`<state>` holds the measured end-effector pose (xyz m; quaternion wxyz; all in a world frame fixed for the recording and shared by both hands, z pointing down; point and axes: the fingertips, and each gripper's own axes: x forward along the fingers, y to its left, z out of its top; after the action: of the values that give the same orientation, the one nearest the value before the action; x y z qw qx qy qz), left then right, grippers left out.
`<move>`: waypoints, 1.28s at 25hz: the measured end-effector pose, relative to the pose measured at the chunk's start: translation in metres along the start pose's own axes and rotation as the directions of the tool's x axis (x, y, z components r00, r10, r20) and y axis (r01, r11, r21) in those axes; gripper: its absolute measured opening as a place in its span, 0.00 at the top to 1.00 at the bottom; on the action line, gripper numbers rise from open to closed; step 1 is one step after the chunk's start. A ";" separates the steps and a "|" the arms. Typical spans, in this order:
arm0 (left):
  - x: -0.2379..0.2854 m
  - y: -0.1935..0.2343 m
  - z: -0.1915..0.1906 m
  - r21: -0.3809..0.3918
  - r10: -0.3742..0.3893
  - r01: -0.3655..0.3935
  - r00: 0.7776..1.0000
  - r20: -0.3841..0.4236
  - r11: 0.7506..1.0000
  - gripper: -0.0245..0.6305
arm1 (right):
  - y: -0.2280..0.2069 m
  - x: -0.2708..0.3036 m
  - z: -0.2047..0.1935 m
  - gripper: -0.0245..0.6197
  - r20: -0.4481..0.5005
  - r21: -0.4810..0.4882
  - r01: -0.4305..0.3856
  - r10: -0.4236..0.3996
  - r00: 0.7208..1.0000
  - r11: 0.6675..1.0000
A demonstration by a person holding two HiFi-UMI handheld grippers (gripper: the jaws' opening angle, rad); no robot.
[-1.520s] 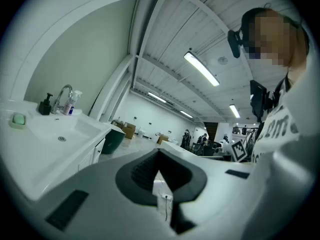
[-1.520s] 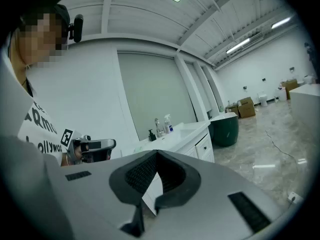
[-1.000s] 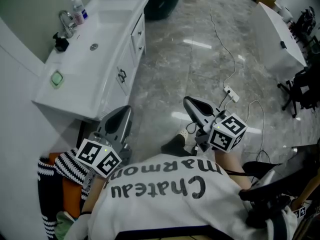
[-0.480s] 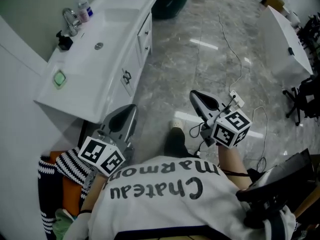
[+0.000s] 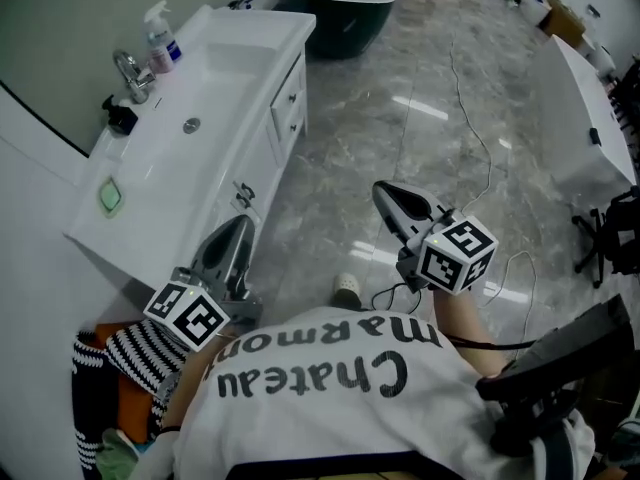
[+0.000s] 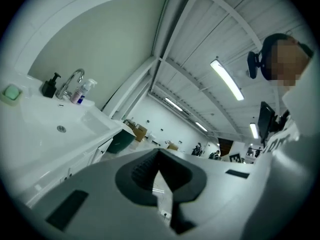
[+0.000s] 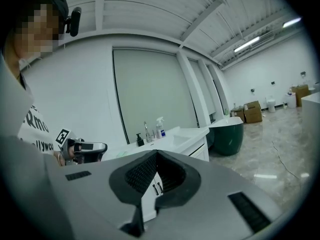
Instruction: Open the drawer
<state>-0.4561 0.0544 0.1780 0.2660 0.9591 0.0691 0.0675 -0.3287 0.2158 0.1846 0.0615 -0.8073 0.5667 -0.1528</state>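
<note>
A white vanity point(image 5: 232, 80) with a sink stands at the upper left of the head view. Its small drawers point(image 5: 289, 96) sit closed at the far end of its front, and two door handles point(image 5: 243, 196) show nearer me. My left gripper point(image 5: 238, 228) is shut and empty, pointing level along the vanity front, close to the cabinet doors and short of the drawers. My right gripper point(image 5: 386, 194) is also shut and empty, out over the marble floor, apart from the vanity. In the right gripper view the door handles point(image 7: 156, 188) appear just past the shut right gripper point(image 7: 156, 155).
A faucet point(image 5: 128, 68), a spray bottle point(image 5: 160, 30), a black dispenser point(image 5: 120, 116) and a green soap point(image 5: 110, 197) sit on the counter. A dark green tub point(image 5: 335, 6) stands beyond the vanity. Cables point(image 5: 470, 98) trail over the floor, and a white tub point(image 5: 590, 118) stands at right.
Both grippers have travelled forward with the person, toward the far end of the vanity. The left one now sits closer to the cabinet front. Both jaws stay shut.
</note>
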 end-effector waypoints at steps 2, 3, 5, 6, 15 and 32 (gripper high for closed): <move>0.022 0.003 0.004 0.012 0.017 -0.017 1.000 0.007 1.000 0.95 | -0.020 0.008 0.007 0.95 -0.005 -0.002 -0.015 0.015 1.000 1.000; 0.032 0.003 0.005 0.011 0.021 -0.021 1.000 0.010 1.000 0.95 | -0.030 0.012 0.009 0.95 -0.011 -0.006 -0.021 0.021 1.000 1.000; 0.053 0.004 0.006 0.006 0.027 -0.027 1.000 0.015 1.000 0.95 | -0.047 0.019 0.014 0.95 -0.026 -0.015 -0.034 0.033 0.999 0.999; 0.063 0.004 0.006 0.005 0.028 -0.028 0.999 0.017 1.000 0.95 | -0.056 0.022 0.016 0.95 -0.033 -0.021 -0.041 0.040 0.999 0.999; 0.138 -0.006 0.008 0.268 0.085 -0.077 0.996 -0.017 0.960 0.95 | -0.126 0.044 0.039 0.95 -0.042 -0.043 -0.076 0.075 0.996 0.996; 0.204 0.028 0.020 0.202 0.132 -0.137 0.991 0.038 0.970 0.95 | -0.189 0.069 0.041 0.95 -0.057 0.026 -0.086 0.087 0.995 0.996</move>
<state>-0.2504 0.0549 0.1947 0.1621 0.9845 0.0074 0.0661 -0.1251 0.2141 0.2098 0.0609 -0.7765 0.6008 -0.1800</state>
